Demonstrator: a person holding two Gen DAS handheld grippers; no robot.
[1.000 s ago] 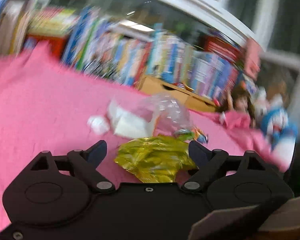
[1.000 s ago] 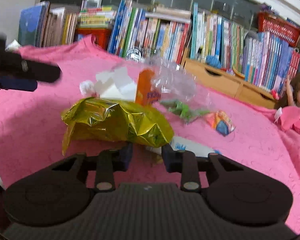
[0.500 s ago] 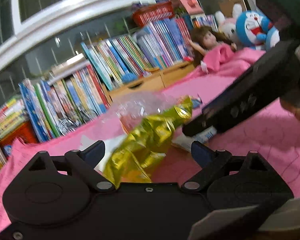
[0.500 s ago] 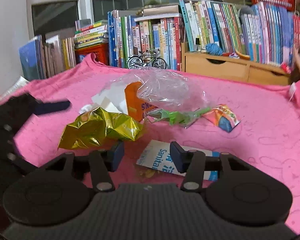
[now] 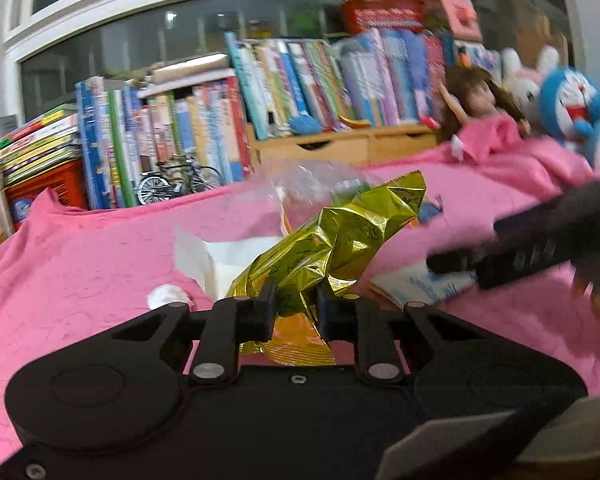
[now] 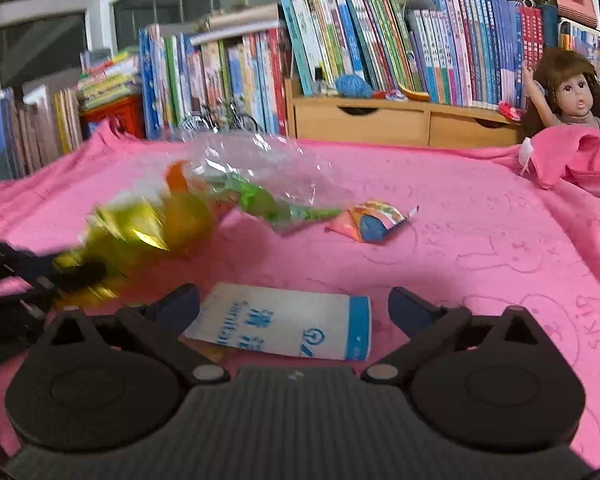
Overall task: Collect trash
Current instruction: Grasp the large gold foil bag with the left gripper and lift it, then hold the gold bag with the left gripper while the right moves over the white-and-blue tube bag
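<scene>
Left gripper point(image 5: 294, 306): jaws closing on crinkled gold foil wrapper point(image 5: 332, 240), raised above pink cloth point(image 5: 80, 256) | Right gripper point(image 6: 294, 306): jaws opening, nothing clamped, flat white-blue packet point(image 6: 284, 322) between | Handling: light, crushable, slippery; pinch bunched folds.

White-framed windows point(image 5: 204, 12), crowded bookshelves point(image 6: 380, 52), wooden drawers point(image 6: 400, 122)

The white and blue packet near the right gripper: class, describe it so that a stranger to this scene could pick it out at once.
Start at the pink cloth in front of the bookshelf. The white and blue packet lies flat on it, nearest the camera, between the opening fingers of the right gripper, which do not touch it. Alone among the crumpled wrappers, it is smooth, white with a blue end band and blue print.
</scene>
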